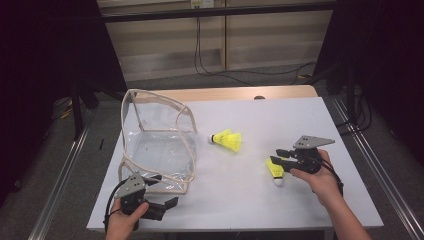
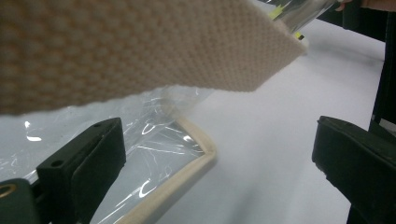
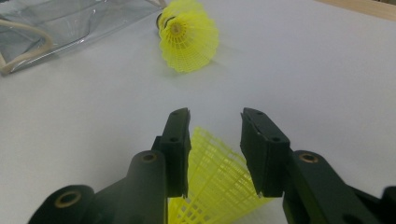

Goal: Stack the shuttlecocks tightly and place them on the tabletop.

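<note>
A yellow shuttlecock [image 1: 274, 170] [image 3: 215, 172] lies on the white table [image 1: 280, 115] at the right, its cork end toward the person. Its mesh skirt sits between the jaws of my right gripper [image 1: 278, 156] [image 3: 215, 116]; the jaws stand apart with a gap on one side, so they are open and not pressing it. A second yellow shuttlecock [image 1: 227, 140] [image 3: 189, 39] lies farther off near the middle. At the left stands a clear plastic bag [image 1: 157, 145] [image 2: 154, 140] with beige trim. My left gripper [image 1: 162, 191] [image 2: 218, 130] is open at the bag's near corner, the trimmed edge between its jaws.
A beige woven strap [image 2: 140, 46] of the bag hangs close over the left gripper's camera. The bag [image 3: 56, 23] lies beyond the second shuttlecock in the right gripper view. Metal rails run along both sides of the table, and cables lie on the floor behind it.
</note>
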Motion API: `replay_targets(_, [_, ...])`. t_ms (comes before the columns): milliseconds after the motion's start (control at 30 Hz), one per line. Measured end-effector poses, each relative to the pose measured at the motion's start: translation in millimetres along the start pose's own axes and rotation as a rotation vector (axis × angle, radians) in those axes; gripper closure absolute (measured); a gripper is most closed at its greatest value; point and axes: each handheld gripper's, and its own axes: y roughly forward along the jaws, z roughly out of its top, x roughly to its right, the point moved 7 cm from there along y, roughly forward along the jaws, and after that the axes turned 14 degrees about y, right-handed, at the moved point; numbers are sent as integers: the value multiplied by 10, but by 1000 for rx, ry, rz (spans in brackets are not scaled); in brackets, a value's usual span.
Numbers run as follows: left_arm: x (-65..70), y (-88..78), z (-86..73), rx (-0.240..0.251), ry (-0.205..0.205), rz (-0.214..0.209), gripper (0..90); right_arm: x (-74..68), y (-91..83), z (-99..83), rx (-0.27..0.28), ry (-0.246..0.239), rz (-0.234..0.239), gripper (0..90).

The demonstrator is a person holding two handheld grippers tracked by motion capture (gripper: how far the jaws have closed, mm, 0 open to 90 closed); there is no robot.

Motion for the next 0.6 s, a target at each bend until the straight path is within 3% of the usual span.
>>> replay_targets(233, [3,-2,1,0,0,0,28,5,17,-63,-57,-46,-8,578])
replay_targets(367, [1,-1,1,0,0,1,28,57,51,-119,-73,-49,-14,579])
replay_targets(533, [0,0,2,-1,2,2,28,17,54,-137,-88,-56,22,835])
replay_targets(600, [3,-3,0,-5,4,-1,28,8,58,-131,-84,-41,33,871])
